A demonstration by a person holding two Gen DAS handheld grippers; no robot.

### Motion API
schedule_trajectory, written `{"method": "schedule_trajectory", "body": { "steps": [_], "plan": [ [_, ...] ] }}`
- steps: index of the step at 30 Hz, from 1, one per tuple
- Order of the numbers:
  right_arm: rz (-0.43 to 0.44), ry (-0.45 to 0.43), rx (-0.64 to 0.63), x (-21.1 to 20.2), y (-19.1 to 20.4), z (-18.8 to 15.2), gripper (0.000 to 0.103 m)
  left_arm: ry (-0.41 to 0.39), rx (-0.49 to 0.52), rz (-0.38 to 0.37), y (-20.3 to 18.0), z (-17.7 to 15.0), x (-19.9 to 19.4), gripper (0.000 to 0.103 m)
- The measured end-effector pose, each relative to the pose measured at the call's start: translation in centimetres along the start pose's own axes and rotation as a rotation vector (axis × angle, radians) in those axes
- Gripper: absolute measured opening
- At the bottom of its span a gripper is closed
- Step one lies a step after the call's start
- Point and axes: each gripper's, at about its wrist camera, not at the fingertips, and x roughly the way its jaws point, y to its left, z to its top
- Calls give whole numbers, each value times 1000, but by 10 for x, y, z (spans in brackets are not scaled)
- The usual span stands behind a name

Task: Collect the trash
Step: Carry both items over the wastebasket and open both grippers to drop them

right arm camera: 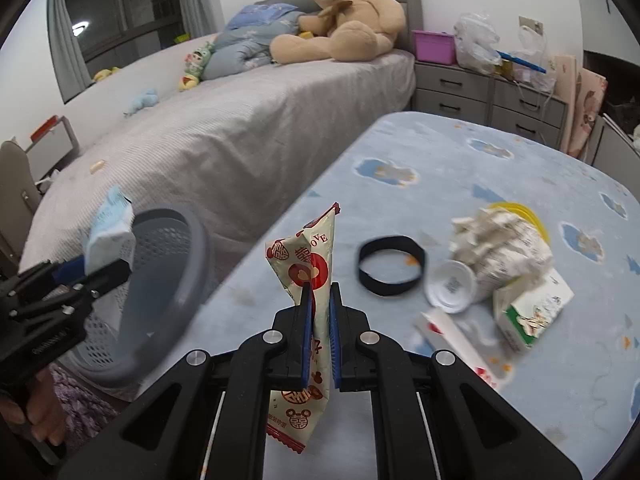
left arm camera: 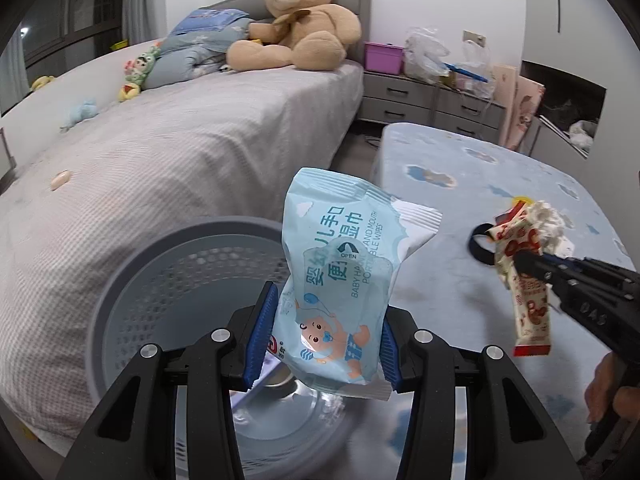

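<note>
My left gripper (left arm camera: pixel 326 332) is shut on a light blue baby wipes pack (left arm camera: pixel 340 280) and holds it upright just above the grey perforated trash basket (left arm camera: pixel 168 280). My right gripper (right arm camera: pixel 320 308) is shut on a cream and red snack wrapper (right arm camera: pixel 308 272), held over the blue table edge. The right gripper also shows in the left wrist view (left arm camera: pixel 524 266) with the wrapper (left arm camera: pixel 528 304). The left gripper also shows in the right wrist view (right arm camera: pixel 86 270) with the wipes pack (right arm camera: pixel 108 236) at the basket (right arm camera: pixel 168 280).
On the blue cloud-print table (right arm camera: pixel 480 168) lie a black band (right arm camera: pixel 390 264), a white lid (right arm camera: pixel 450 286), crumpled paper (right arm camera: pixel 500 240), a small carton (right arm camera: pixel 532 308) and a flat wrapper (right arm camera: pixel 456 344). A grey bed (right arm camera: pixel 224 136) with a teddy bear (right arm camera: pixel 352 16) stands behind.
</note>
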Motion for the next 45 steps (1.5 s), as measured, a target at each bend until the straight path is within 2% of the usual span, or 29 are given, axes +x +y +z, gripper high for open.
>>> {"method": "schedule_trajectory", "body": {
  "steps": [7, 18, 26, 28, 31, 32, 34, 36, 37, 45],
  "plan": [
    [88, -15, -57, 8, 58, 15, 8, 9, -62, 97, 49, -4, 2, 45],
    [210, 41, -83, 49, 122, 21, 8, 55, -101, 200, 104, -20, 13, 45],
    [244, 89, -105, 70, 142, 15, 9, 88, -123, 228, 121, -28, 20, 45],
    [245, 93, -103, 72, 142, 15, 11, 90, -127, 225, 122, -29, 20, 45],
    [243, 91, -94, 72, 138, 15, 11, 87, -128, 225, 121, -28, 20, 50],
    [244, 91, -92, 71, 137, 14, 12, 86, -127, 225, 120, -28, 20, 53],
    [239, 82, -87, 69, 135, 15, 21, 80, -125, 231, 120, -29, 19, 61],
    [235, 69, -85, 66, 134, 15, 39, 75, -126, 233, 119, -29, 18, 64],
    [232, 63, -87, 65, 134, 15, 39, 74, -128, 236, 119, -29, 18, 67],
    [229, 60, -107, 62, 138, 14, 39, 75, -144, 241, 122, -29, 17, 68]
  ]
}}
